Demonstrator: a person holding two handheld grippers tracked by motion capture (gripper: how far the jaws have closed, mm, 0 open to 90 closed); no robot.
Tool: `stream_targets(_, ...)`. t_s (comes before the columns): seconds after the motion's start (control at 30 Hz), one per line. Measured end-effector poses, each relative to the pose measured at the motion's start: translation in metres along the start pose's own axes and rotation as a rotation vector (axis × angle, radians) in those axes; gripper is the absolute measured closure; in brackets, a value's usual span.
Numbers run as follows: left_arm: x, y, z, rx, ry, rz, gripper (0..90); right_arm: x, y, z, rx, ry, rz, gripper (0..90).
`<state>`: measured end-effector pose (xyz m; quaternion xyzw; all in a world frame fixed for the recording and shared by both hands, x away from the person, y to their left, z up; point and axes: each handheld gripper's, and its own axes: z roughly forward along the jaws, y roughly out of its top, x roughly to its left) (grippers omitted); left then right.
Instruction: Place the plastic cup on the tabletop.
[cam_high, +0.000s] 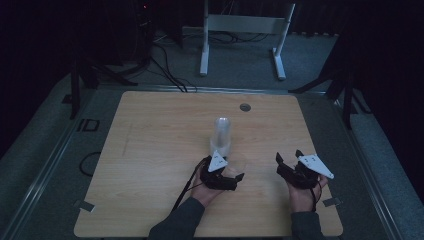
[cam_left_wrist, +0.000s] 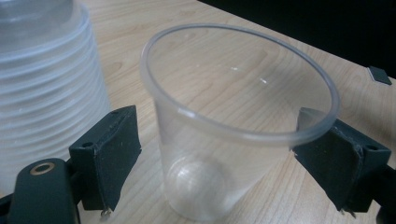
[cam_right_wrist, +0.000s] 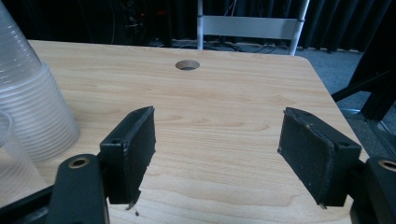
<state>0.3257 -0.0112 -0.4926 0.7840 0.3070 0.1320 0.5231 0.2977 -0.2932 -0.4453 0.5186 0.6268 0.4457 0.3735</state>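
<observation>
Step in hand: handling a single clear plastic cup just beside the stack of cups. The cup stands upright, mouth up, on the wooden table, right between the jaws of the left gripper. Right-hand pad touches or nearly touches the cup just under the rim; left-hand pad stands clearly off the wall, bare table showing in the gap. So left gripper reads as released, or only loosely bracketing, not clenched on the cup. No dent in the cup wall.

Stack is inverted, nested, sitting just outside the left gripper's left-hand jaw, near the single cup; whether they touch, can't tell. In the high view the stack rises just ahead of the left gripper.

Right gripper is released too, jaws spread wide, nothing between them but table. In its view the stack and a sliver of the single cup sit off past its left-hand jaw. In the high view the right gripper hovers well apart from the cups.

Judgement: either cup just set down or about to be picked. Next move calls for a gentle squeeze below the rim — thin wall, easy to crush — or a straight pull-back without tipping it or nudging the stack.
</observation>
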Motion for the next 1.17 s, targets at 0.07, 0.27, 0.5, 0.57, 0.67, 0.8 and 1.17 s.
stream_targets(0.07,0.0,-0.001,-0.001,0.003,-0.005,-0.004,14.7,0.0,0.0,0.0,0.0,0.0,0.0,26.8)
stream_targets(0.27,0.0,-0.003,-0.005,0.011,-0.01,-0.003,14.5,0.0,0.0,0.0,0.0,0.0,0.002,26.8)
stream_targets(0.5,0.0,-0.008,-0.01,0.018,-0.007,-0.003,14.5,0.0,0.0,0.0,0.001,0.0,0.002,26.8)
stream_targets(0.57,0.0,-0.009,-0.012,0.021,-0.008,0.0,14.5,0.0,0.0,0.0,0.001,0.0,0.003,26.7)
stream_targets(0.67,0.001,-0.011,-0.013,0.025,-0.006,-0.008,14.5,-0.001,0.0,0.0,0.0,-0.002,0.005,26.7)
stream_targets(0.8,0.003,-0.011,-0.014,0.025,-0.004,-0.013,14.5,-0.001,0.0,0.0,0.0,-0.001,0.005,26.7)
stream_targets(1.17,0.003,-0.013,-0.016,0.028,-0.013,-0.012,14.5,-0.003,-0.001,0.001,0.003,-0.003,0.011,26.7)
